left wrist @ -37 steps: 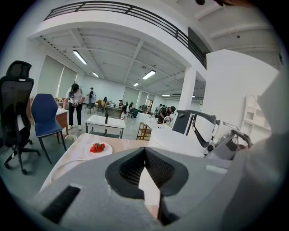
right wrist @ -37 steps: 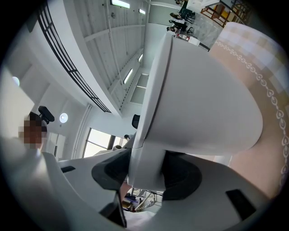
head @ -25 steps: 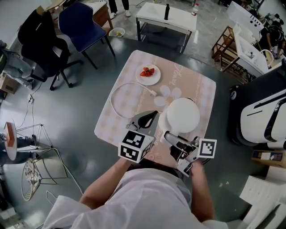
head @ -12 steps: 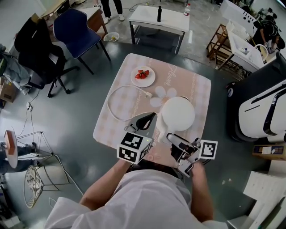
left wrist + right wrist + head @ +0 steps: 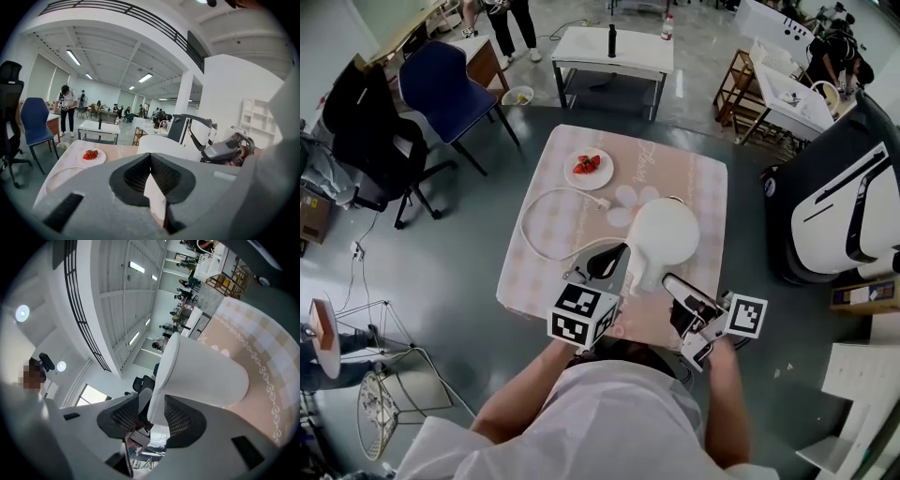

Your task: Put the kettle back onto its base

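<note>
The white kettle [image 5: 667, 234] stands upright on the checked tablecloth, its handle [image 5: 641, 274] turned toward me. Its base is hidden; I cannot tell whether it lies under the kettle. My right gripper [image 5: 672, 281] is at the near side of the kettle. In the right gripper view its closing jaws [image 5: 149, 416] straddle the handle [image 5: 157, 394], with a sliver of gap on one side. My left gripper [image 5: 619, 253] sits just left of the handle, tips together. In the left gripper view [image 5: 150, 161] the kettle [image 5: 159, 143] rises right behind them.
A white cable [image 5: 534, 234] loops over the left half of the table [image 5: 712, 187]. A plate of strawberries [image 5: 588, 170] sits at the far left. A blue chair [image 5: 441, 84] stands beyond, and a big white machine [image 5: 834, 216] is close to the table's right edge.
The right gripper has shifted a little to the right along the kettle's near side. The kettle stays on the same spot of the cloth, and the left gripper holds beside it.
</note>
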Action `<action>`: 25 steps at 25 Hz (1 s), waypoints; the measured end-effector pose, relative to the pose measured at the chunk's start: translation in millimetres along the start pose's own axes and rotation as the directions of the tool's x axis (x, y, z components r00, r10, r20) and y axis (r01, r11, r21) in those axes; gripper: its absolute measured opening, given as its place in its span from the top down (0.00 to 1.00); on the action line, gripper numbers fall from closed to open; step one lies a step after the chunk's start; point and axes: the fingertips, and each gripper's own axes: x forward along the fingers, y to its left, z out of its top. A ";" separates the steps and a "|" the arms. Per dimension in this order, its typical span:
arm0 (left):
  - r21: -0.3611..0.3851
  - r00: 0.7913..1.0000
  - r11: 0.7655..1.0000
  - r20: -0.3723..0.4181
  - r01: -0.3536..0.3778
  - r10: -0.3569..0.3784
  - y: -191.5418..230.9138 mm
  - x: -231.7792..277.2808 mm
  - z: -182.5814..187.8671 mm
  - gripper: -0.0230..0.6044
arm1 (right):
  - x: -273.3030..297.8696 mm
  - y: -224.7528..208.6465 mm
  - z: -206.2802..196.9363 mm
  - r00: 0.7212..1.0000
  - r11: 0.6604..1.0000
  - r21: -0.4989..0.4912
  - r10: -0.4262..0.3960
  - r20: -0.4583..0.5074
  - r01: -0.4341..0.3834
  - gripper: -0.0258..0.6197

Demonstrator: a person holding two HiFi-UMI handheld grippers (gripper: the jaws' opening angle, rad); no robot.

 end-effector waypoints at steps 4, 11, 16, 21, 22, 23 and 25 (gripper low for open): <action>0.009 0.999 0.999 0.002 0.036 -0.036 -8.8 -10.7 -1.6 0.95 | -8.6 16.6 2.0 0.996 0.993 -0.106 -0.047 0.081 0.056 0.81; 0.034 0.994 0.994 -0.006 0.106 -0.106 -21.1 -36.3 -8.7 0.95 | -6.3 40.1 -14.2 0.975 0.965 -0.215 -0.107 0.196 0.149 0.91; 0.046 0.989 0.988 -0.024 0.144 -0.143 -25.3 -53.7 -18.3 0.95 | -2.4 48.6 -34.5 0.951 0.929 -0.265 -0.195 0.240 0.258 0.93; 0.054 0.984 0.984 -0.050 0.172 -0.170 -34.8 -62.1 -29.0 0.95 | 2.8 57.6 -51.2 0.927 0.856 -0.371 -0.279 0.251 0.359 0.94; 0.057 0.984 0.983 -0.052 0.176 -0.173 -37.2 -63.2 -29.7 0.95 | 3.2 59.0 -53.3 0.923 0.841 -0.393 -0.290 0.253 0.372 0.94; 0.060 0.983 0.982 -0.053 0.178 -0.175 -39.5 -64.1 -29.9 0.95 | 3.1 60.4 -54.5 0.919 0.826 -0.412 -0.300 0.256 0.385 0.94; 0.067 0.983 0.981 -0.054 0.182 -0.178 -44.4 -65.2 -29.5 0.95 | 1.9 63.6 -54.9 0.909 0.798 -0.442 -0.316 0.271 0.410 0.95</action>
